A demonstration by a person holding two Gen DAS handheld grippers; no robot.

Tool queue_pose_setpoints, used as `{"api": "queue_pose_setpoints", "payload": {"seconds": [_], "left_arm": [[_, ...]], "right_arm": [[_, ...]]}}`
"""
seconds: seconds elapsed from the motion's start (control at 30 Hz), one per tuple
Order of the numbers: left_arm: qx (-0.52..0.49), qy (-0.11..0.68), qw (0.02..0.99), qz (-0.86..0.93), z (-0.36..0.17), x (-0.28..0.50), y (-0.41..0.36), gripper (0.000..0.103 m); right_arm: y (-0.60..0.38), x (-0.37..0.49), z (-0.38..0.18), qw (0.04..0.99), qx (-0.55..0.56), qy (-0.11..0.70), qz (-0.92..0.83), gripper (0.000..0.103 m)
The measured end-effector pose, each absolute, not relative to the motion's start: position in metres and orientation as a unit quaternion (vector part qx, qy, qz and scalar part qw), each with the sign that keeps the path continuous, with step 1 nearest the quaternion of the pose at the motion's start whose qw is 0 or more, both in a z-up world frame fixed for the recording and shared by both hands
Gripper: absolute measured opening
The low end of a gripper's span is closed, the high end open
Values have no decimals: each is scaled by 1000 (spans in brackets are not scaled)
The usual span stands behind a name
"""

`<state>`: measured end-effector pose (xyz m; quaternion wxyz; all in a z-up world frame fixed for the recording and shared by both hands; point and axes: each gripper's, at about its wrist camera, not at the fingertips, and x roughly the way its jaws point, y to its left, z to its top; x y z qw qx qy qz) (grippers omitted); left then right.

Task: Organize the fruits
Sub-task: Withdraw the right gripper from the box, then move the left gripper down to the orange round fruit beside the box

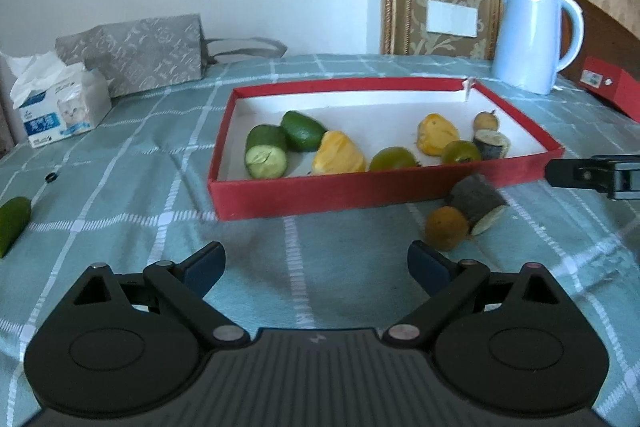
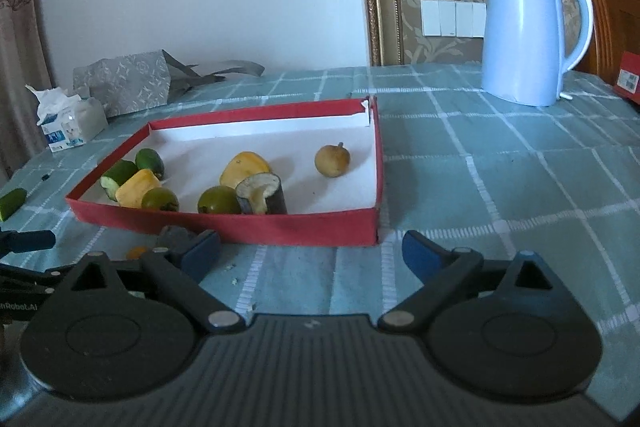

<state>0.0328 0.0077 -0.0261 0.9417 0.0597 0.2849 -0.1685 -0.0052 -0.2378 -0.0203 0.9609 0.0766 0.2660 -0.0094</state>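
A red box [image 1: 304, 197] [image 2: 280, 227] with a white inside holds several fruit pieces: green cucumber chunks [image 1: 266, 151], yellow pieces [image 1: 338, 153] [image 2: 244, 167], green round fruits [image 1: 392, 159] [image 2: 218, 201], a dark cut piece [image 2: 262, 195] and a small brown fruit [image 2: 332, 161]. In front of the box lie a brown round fruit [image 1: 446, 229] and a dark cut piece [image 1: 478, 203]. A green piece [image 1: 12, 223] [image 2: 12, 203] lies far left on the cloth. My left gripper [image 1: 316, 261] is open and empty before the box. My right gripper [image 2: 312, 251] is open and empty.
A blue kettle [image 1: 532, 39] [image 2: 528, 35] stands at the back right. A tissue pack [image 1: 60, 107] [image 2: 68, 119] and a grey bag [image 1: 132, 55] sit at the back left. A red box lid [image 1: 612, 87] lies far right. A checked green cloth [image 2: 500, 187] covers the table.
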Motion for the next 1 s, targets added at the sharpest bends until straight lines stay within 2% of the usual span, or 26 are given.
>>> {"api": "queue_pose_setpoints", "payload": {"seconds": [0.37,0.9,1.0], "left_arm": [[78,255,927,-263,-20,19,-17,98],[102,290,907,-286,-28,34,-48,97],[103,290,904,-298,-27,35,-51,92]], "right_arm": [[-236,-4,-20,961,75,265,-9,97],[-235,-3,-20,959,77,271,-11,97],[-235,-3,-20,960,76,271,-10,97]]}}
